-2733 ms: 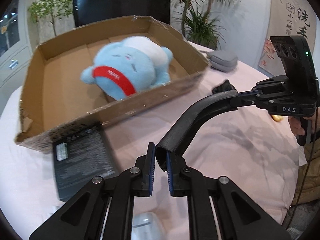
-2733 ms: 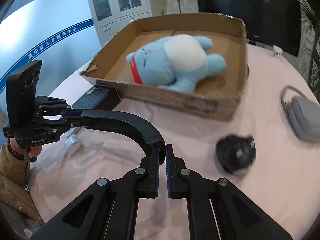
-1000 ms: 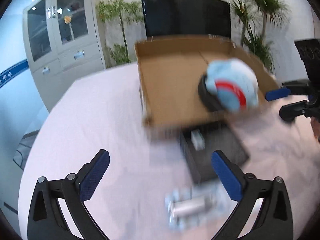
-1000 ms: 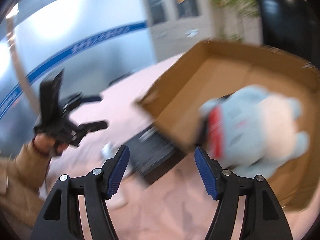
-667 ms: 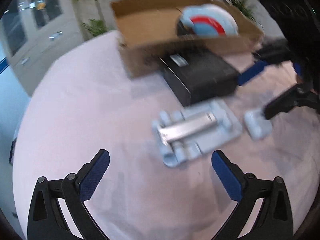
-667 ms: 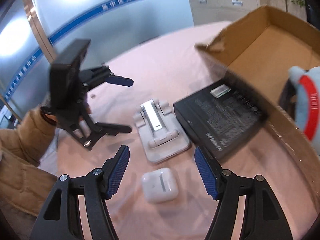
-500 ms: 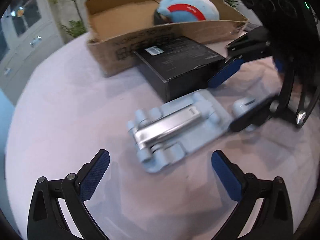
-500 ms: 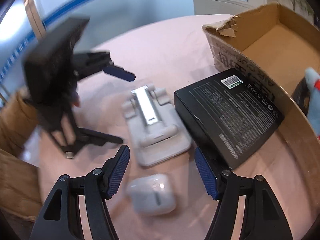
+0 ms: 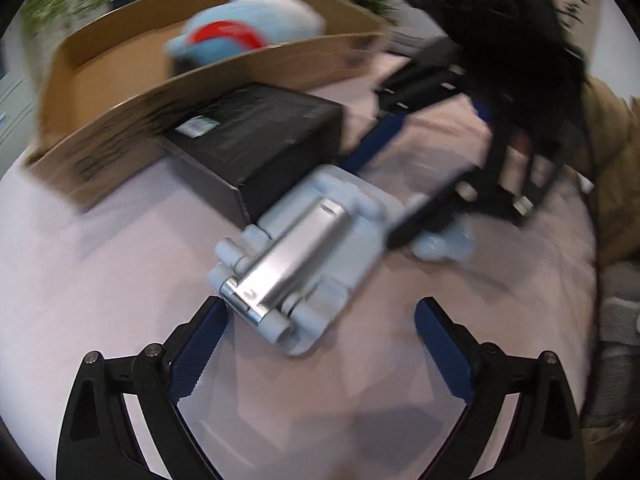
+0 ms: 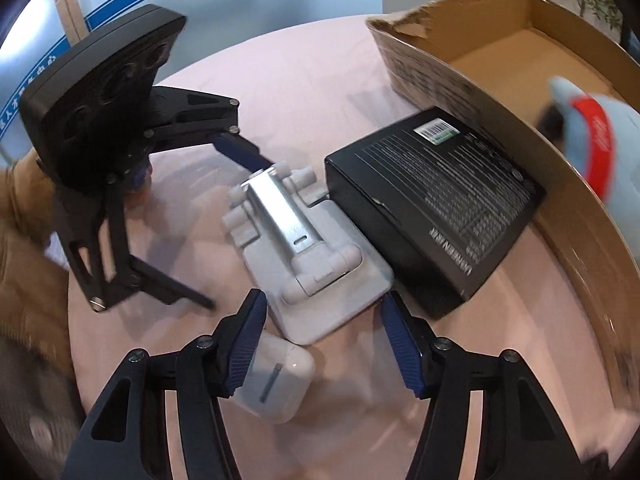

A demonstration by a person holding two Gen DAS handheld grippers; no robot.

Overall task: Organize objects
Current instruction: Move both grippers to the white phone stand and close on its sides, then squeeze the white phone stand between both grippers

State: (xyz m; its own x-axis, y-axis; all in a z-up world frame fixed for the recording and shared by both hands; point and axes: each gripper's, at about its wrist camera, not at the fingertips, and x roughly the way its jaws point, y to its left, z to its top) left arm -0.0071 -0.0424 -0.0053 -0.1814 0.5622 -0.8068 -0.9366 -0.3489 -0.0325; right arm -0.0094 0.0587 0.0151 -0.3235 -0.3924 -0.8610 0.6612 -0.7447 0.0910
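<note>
A folded white and silver phone stand (image 9: 304, 256) (image 10: 304, 248) lies flat on the pink tablecloth beside a black box (image 9: 256, 136) (image 10: 432, 208). My left gripper (image 9: 320, 344) is open, its jaws either side of the stand's near end. My right gripper (image 10: 322, 332) is open at the stand's opposite end, with a white earbud case (image 10: 276, 376) under its left finger. A blue plush toy (image 9: 248, 36) (image 10: 600, 140) lies in the cardboard box (image 9: 120, 92) (image 10: 500, 92).
The cardboard box stands behind the black box. The other hand-held gripper appears in each view, to the right in the left wrist view (image 9: 500, 80) and to the left in the right wrist view (image 10: 112, 120). A brown sleeve (image 9: 616, 168) is at the right edge.
Both grippers have come down and closed in on the phone stand from opposite ends. Both were shut on a black curved object 2.7 s ago and now stand open.
</note>
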